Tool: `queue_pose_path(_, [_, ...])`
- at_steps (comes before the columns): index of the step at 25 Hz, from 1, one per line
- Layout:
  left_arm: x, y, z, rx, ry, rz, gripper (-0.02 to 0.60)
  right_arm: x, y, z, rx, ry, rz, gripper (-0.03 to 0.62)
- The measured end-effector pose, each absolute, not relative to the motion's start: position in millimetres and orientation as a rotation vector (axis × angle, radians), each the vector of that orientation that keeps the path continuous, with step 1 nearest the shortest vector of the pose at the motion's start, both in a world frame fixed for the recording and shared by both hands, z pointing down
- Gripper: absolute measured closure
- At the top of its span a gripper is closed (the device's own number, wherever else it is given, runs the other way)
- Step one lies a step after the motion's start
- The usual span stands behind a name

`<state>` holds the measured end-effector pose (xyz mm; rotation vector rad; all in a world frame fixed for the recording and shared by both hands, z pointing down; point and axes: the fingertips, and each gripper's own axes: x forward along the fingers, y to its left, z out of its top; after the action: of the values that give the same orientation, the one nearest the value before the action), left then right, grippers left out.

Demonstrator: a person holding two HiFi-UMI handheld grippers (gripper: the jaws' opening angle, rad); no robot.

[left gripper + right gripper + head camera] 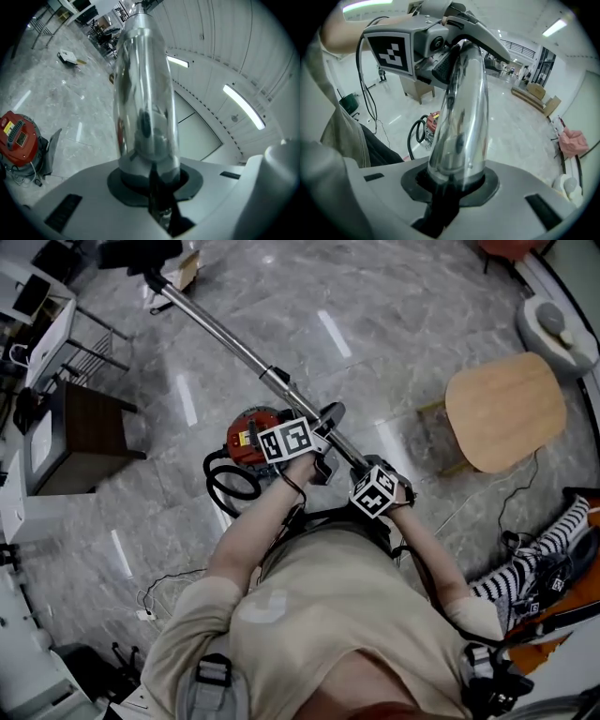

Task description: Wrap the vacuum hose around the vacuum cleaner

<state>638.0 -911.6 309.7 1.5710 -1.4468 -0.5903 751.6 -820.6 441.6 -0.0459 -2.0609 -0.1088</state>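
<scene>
Both tools are engaged on the same item. The left tool (314, 442) is clamped narrow on the straight chrome wand (220, 332). The right tool (367, 474) is clamped narrow on the wand's curved upper end, just behind the left one. Each gripper view shows the tube seated between its jaws, with nothing else in the grip.

Long axis: in the head view the wand runs diagonally from the tools, up and left, to the floor head (141, 253), well away across the floor (394, 324).

The red vacuum cleaner (246, 432) stands on the floor directly below and left of the left tool. The black hose (230, 486) lies in loose loops touching the cleaner's near side, not yet wound round the body.

Governing relation: the cleaner and hose lie to the left of both tools and under the wand's line, so the left tool is the nearer. In my judgement, the wand must come in toward the body before any winding.
</scene>
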Motion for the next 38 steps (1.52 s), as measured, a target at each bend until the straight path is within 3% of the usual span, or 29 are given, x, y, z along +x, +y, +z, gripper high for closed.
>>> queue_pose_path(20, [542,-923,314,1.160,-1.743,-1.023,0.508,686,-924,425,-0.454,-1.988,-0.533,0.523])
queue_pose_path(38, [434,-855,369,0.907,-1.498,-1.399,0.506,589,-907,420,-0.529,-1.623,-0.820,0.523])
